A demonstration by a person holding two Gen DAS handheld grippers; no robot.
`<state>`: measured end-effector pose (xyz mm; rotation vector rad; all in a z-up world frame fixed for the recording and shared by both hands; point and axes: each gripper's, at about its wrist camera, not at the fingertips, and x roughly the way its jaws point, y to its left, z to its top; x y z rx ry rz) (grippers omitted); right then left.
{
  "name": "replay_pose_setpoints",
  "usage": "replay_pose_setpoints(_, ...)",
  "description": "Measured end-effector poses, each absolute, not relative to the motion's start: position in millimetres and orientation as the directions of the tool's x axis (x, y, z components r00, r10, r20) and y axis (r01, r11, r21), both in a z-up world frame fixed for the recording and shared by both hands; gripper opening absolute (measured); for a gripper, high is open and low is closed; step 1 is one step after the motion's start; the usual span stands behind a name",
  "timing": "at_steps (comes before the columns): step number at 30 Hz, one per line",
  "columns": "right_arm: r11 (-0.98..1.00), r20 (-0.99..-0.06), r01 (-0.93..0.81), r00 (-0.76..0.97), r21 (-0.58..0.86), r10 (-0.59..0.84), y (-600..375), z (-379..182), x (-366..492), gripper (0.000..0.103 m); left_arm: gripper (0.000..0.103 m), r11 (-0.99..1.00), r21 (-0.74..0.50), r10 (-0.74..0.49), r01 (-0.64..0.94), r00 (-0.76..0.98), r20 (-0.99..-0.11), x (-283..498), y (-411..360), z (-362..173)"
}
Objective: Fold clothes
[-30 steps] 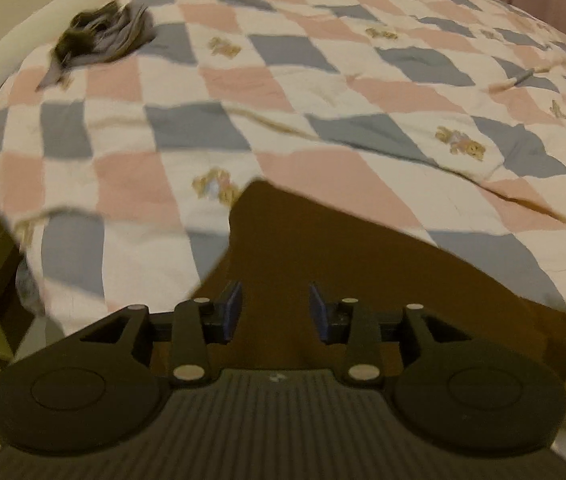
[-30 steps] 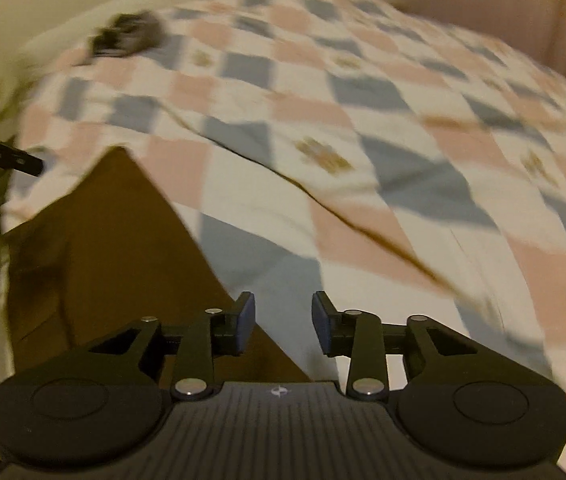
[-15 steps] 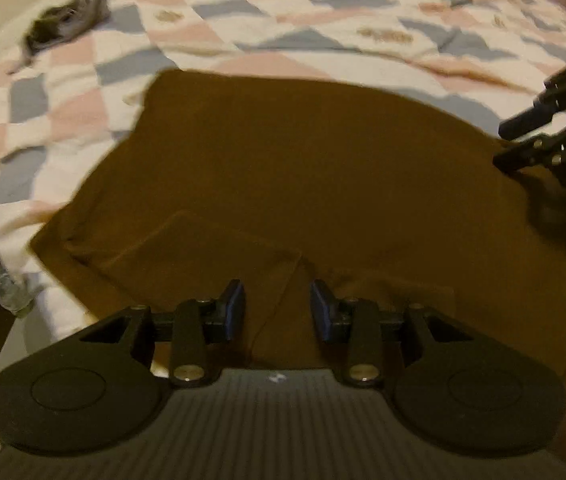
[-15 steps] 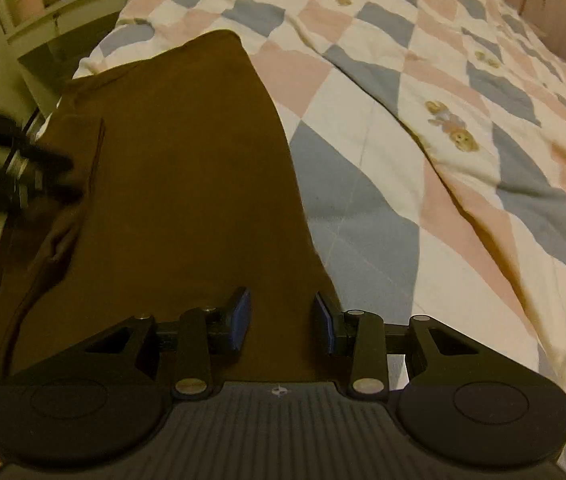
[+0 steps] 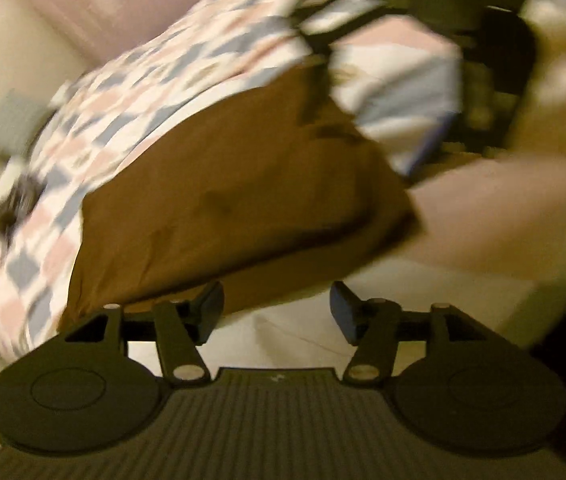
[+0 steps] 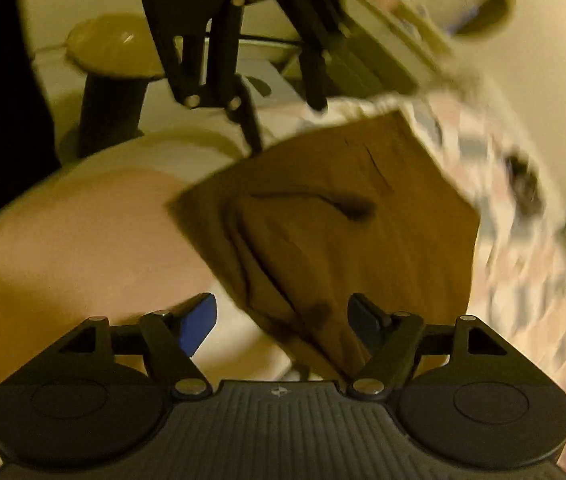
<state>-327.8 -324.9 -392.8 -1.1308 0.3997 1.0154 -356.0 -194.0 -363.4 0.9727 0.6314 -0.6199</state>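
Note:
A brown garment lies folded at the edge of the bed, blurred in both views. My left gripper hangs just short of the garment's near edge. Its jaws are opening and nothing is between them but pale surface. In the right wrist view the brown garment fills the middle. My right gripper is opening too; the garment's near corner hangs between its fingers and the pads do not press on it. The left gripper shows above the garment's far edge.
A checked pink, grey and white quilt covers the bed, with a small dark heap of clothing on it. A person's bare limb lies beside the garment. A round stool stands beyond it.
Both grippers have rolled, dropped and swung round, and their jaws stand wider. The brown garment, spread flat half a second ago, now lies folded over at the bed's edge.

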Motion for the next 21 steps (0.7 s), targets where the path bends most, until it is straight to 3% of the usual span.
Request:
replay_pose_setpoints(3,0.031,-0.645,-0.755,0.580,-0.655,0.497,-312.0,-409.8,-333.3,0.069,0.062,0.366,0.598,-0.196,0.714,0.687,-0.700,-361.3,-200.8,-376.3)
replay_pose_setpoints(4,0.020,-0.633,-0.738,0.592,-0.674,0.499,-307.2,-413.0,-330.9,0.056,0.064,0.355,0.614,-0.195,0.705,0.698,-0.689,-361.3,-202.4,-378.4)
replay_pose_setpoints(5,0.017,-0.657,-0.766,0.563,-0.643,0.502,-304.9,-410.9,-325.1,0.027,0.064,0.346,0.630,-0.196,0.695,0.710,-0.676,-359.9,-205.0,-379.7)
replay_pose_setpoints(6,0.014,-0.679,-0.792,0.533,-0.611,0.504,-302.6,-408.6,-319.4,0.018,0.064,0.344,0.636,-0.201,0.691,0.716,-0.669,-357.7,-207.8,-380.4)
replay_pose_setpoints(11,0.051,-0.690,-0.839,0.478,-0.542,0.543,-309.1,-385.6,-301.2,0.015,0.065,0.310,0.667,-0.226,0.678,0.734,-0.641,-350.2,-218.5,-388.5)
replay_pose_setpoints(13,0.083,-0.677,-0.846,0.476,-0.526,0.561,-308.1,-374.1,-294.2,0.015,0.065,0.329,0.670,-0.223,0.665,0.744,-0.629,-341.8,-218.7,-390.6)
replay_pose_setpoints(15,0.093,-0.666,-0.846,0.476,-0.525,0.575,-309.8,-366.4,-290.6,0.015,0.041,0.355,0.659,-0.221,0.663,0.744,-0.630,-329.1,-219.0,-390.0)
replay_pose_setpoints(16,0.094,-0.664,-0.848,0.473,-0.522,0.579,-310.9,-363.2,-289.3,0.015,0.015,0.371,0.647,-0.218,0.666,0.740,-0.636,-321.7,-219.3,-389.3)
replay_pose_setpoints(18,0.092,-0.670,-0.858,0.458,-0.506,0.584,-313.5,-360.1,-287.5,0.018,0.011,0.392,0.612,-0.216,0.686,0.716,-0.664,-309.2,-218.5,-389.1)
replay_pose_setpoints(19,0.086,-0.680,-0.863,0.450,-0.498,0.579,-316.5,-358.4,-287.4,0.038,0.011,0.395,0.601,-0.223,0.695,0.707,-0.671,-307.1,-216.9,-388.2)
replay_pose_setpoints(20,0.086,-0.678,-0.851,0.470,-0.518,0.566,-321.9,-359.5,-287.3,0.065,0.011,0.405,0.593,-0.226,0.696,0.704,-0.673,-306.6,-215.3,-386.9)
replay_pose_setpoints(21,0.085,-0.675,-0.838,0.489,-0.538,0.552,-327.7,-360.7,-287.0,0.072,0.011,0.419,0.585,-0.228,0.695,0.703,-0.673,-306.7,-214.1,-385.6)
